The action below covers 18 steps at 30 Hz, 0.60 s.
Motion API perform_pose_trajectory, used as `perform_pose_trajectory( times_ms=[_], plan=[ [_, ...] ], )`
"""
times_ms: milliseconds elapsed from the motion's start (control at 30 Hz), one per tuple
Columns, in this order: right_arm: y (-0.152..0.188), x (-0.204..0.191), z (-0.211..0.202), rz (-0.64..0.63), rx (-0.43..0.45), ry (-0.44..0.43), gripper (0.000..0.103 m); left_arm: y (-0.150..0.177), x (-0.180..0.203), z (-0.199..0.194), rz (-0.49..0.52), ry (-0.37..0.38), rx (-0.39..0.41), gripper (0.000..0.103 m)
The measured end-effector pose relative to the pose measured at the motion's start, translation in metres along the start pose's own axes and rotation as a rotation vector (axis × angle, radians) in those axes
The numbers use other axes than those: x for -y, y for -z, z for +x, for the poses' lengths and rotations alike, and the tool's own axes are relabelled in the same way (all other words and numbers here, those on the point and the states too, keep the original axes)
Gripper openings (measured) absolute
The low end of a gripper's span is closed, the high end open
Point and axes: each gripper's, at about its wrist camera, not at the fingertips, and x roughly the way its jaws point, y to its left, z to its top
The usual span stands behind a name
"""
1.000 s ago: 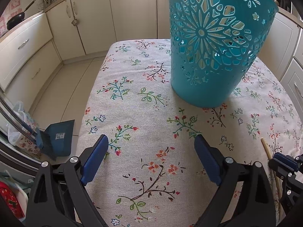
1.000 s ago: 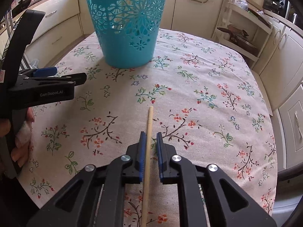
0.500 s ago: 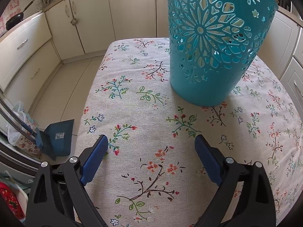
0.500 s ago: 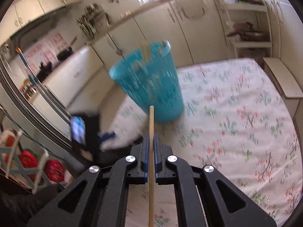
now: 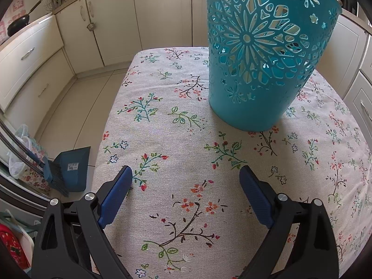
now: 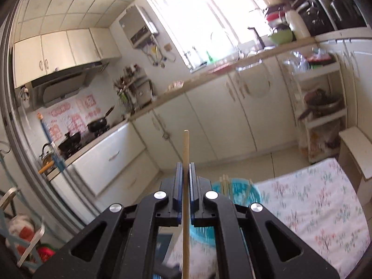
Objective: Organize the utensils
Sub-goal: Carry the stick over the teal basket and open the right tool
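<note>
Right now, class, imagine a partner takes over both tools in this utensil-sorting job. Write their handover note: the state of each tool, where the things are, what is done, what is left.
Left tool: open, empty, low over the floral tablecloth, facing the teal basket.
Right tool: shut on a wooden chopstick, raised above the table and pointing toward the kitchen cabinets; the basket lies below and ahead.
Done: chopstick picked up; a few sticks already stand in the basket.
Left: lower the chopstick into the basket and release. This view is blurred, so steady up first.
</note>
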Motion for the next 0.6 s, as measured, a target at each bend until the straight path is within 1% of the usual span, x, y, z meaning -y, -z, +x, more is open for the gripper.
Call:
perform_pose_trajectory(
  times_ms=[67,133,200,267,367,533,600],
  plan=[
    [-0.006,0.0,0.025,-0.008,0.056,0.071,0.006,0.0,0.0,0.0,-0.003,0.002,0.003,0.09],
    [-0.007,0.005,0.04,0.003,0.082,0.128,0.006,0.0,-0.001,-0.001,-0.007,0.006,0.004,0.09],
    [-0.002,0.014,0.058,0.016,0.088,0.188,0.006,0.0,-0.003,-0.002,-0.01,0.012,0.006,0.09],
    [0.007,0.018,0.068,0.021,0.073,0.225,0.006,0.0,-0.003,-0.002,-0.012,0.017,0.009,0.09],
    [0.022,0.019,0.074,-0.014,0.042,0.253,0.006,0.0,-0.002,-0.003,-0.008,0.019,0.011,0.09],
    [0.042,0.016,0.076,-0.076,-0.013,0.249,0.006,0.0,-0.002,-0.003,-0.007,0.019,0.012,0.091],
    [0.047,0.019,0.076,-0.079,-0.029,0.252,0.006,-0.001,-0.002,-0.003,-0.01,0.016,0.012,0.091]
  ],
)
